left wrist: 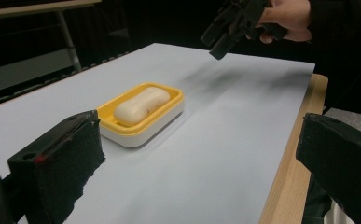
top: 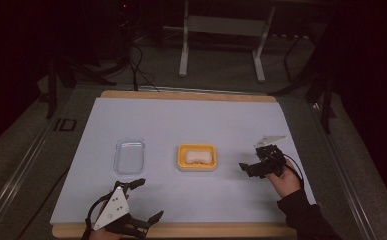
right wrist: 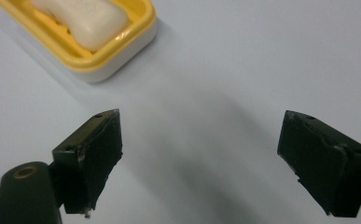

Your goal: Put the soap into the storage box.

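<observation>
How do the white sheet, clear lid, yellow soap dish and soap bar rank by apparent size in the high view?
1. White sheet
2-3. Clear lid and yellow soap dish: look alike, unranked
4. Soap bar

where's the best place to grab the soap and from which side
Probably across its narrow waist, coming from above. The soap lies flat in the yellow dish, whose raised rim blocks a sideways approach, and its pinched middle suits the jaws better than the rounded ends. The right gripper is open and nearest, just right of the dish.
</observation>
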Motion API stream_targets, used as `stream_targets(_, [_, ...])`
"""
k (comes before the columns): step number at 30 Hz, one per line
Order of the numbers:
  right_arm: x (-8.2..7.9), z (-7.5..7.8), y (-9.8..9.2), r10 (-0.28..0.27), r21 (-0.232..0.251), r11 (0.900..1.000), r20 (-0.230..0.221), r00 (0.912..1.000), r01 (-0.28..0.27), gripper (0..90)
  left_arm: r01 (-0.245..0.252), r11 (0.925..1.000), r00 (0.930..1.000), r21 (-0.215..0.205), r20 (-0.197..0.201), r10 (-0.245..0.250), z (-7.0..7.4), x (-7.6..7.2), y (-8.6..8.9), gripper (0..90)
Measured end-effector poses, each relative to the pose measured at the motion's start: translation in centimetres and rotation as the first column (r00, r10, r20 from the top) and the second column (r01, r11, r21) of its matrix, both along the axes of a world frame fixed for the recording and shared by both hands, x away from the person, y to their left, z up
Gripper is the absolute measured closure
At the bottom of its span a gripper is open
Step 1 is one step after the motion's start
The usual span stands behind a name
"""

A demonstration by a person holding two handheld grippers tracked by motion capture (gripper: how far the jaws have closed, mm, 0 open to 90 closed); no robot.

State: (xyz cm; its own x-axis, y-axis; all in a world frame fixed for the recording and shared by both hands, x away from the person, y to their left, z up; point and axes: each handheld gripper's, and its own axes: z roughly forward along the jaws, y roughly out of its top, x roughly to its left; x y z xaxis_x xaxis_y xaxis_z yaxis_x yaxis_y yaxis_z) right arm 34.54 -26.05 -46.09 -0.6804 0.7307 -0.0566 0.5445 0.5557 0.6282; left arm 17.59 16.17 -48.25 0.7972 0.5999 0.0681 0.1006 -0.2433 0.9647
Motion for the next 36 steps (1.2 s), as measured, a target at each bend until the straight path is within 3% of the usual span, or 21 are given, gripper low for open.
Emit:
stream_targets(17, [-2.6,-1.4,-0.9,-0.022,-0.004,1.0,0.037,0.9991,0.022,13.3,0.004,1.0,1.0,0.002,-0.001,-0.004,0.0,0.0,0.0,0.8])
stream_targets(24, [-4.0,-1.5,-1.0,-0.024,0.051,0.998,0.077,0.9968,0.02,12.9,0.008,1.0,1.0,0.004,-0.001,-0.008,0.0,-0.1,0.0,0.8])
stream_targets(36, [-4.3,-1.5,-0.9,-0.029,0.055,0.998,0.113,0.9932,0.023,12.8,0.013,0.9999,0.9999,0.002,-0.001,-0.013,0.1,-0.2,-0.1,0.8])
